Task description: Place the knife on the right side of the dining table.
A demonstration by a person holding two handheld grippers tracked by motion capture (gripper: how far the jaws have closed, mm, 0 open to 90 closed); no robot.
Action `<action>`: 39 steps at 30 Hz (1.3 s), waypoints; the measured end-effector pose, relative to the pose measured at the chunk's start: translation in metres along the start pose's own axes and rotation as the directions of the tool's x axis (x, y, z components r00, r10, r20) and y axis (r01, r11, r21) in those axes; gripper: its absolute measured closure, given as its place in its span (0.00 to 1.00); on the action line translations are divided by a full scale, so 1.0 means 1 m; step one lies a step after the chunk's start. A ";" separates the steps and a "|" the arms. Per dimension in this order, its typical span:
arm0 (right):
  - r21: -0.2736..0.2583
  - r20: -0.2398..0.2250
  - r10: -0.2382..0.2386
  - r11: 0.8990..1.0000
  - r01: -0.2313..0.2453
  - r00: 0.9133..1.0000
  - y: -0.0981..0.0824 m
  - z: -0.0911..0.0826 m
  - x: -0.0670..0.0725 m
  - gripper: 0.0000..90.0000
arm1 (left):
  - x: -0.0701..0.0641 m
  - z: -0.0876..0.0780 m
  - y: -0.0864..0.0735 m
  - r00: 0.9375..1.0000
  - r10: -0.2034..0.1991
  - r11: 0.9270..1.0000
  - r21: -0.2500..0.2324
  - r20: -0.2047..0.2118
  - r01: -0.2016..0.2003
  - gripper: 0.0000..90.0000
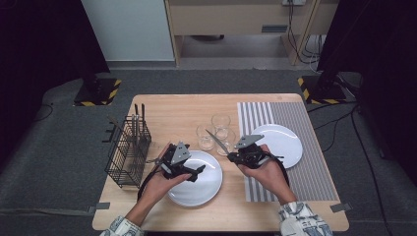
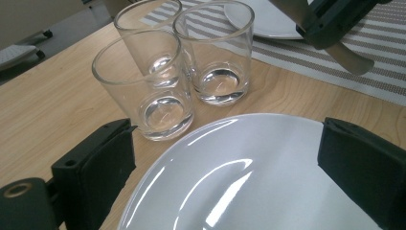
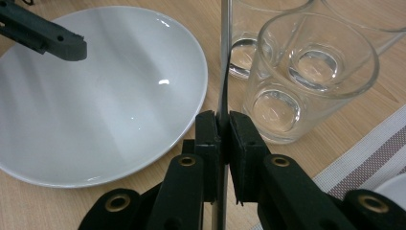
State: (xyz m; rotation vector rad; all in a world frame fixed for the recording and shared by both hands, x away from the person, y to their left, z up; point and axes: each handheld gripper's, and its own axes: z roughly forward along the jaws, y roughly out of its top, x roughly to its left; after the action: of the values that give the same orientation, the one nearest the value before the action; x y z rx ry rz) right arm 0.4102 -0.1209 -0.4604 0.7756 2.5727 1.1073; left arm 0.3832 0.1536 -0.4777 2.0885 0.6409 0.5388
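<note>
My right gripper [image 1: 234, 156] [image 3: 222, 125] is shut on a metal table knife [image 1: 218, 141] [image 3: 225, 57], which points up and away toward three clear empty glasses [image 1: 221, 123] [image 2: 143, 88] [image 3: 309, 76]. My left gripper [image 1: 196, 172] [image 2: 225, 139] stands open, its jaws spread wide just over the far rim of the near white plate [image 1: 196, 191] [image 2: 239, 187] [image 3: 95, 100], with nothing gripped. In the left gripper view the right gripper [image 2: 330, 19] and the knife [image 2: 348, 58] hang over the placemat [image 2: 383, 43].
A black wire cutlery basket [image 1: 129, 150] with several utensils stands at the table's left edge. A second white plate [image 1: 285, 142] lies on the striped placemat [image 1: 307, 172] at the right. The glasses cluster between the two plates.
</note>
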 end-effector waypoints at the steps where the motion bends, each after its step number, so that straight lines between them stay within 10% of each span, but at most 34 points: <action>1: -0.006 0.003 0.004 1.000 -0.004 1.000 0.000 0.000 -0.001 0.92 | -0.001 0.000 0.000 1.000 0.002 1.000 0.003 -0.003 -0.002 0.05; 21: -0.031 0.029 0.063 0.998 -0.062 0.998 0.000 -0.030 -0.031 0.92 | -0.018 0.005 -0.010 0.999 0.018 0.999 0.045 0.028 -0.019 0.05; 39: -0.026 0.099 0.106 0.994 -0.104 0.989 -0.009 -0.054 -0.058 0.92 | -0.017 0.001 -0.018 0.999 0.033 0.997 0.077 -0.035 -0.030 0.04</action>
State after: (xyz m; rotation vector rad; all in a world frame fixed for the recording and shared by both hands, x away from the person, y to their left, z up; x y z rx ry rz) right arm 0.4326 -0.1911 -0.4295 0.9463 2.4588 1.0940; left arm 0.3660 0.1515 -0.4952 2.1677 0.6591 0.5795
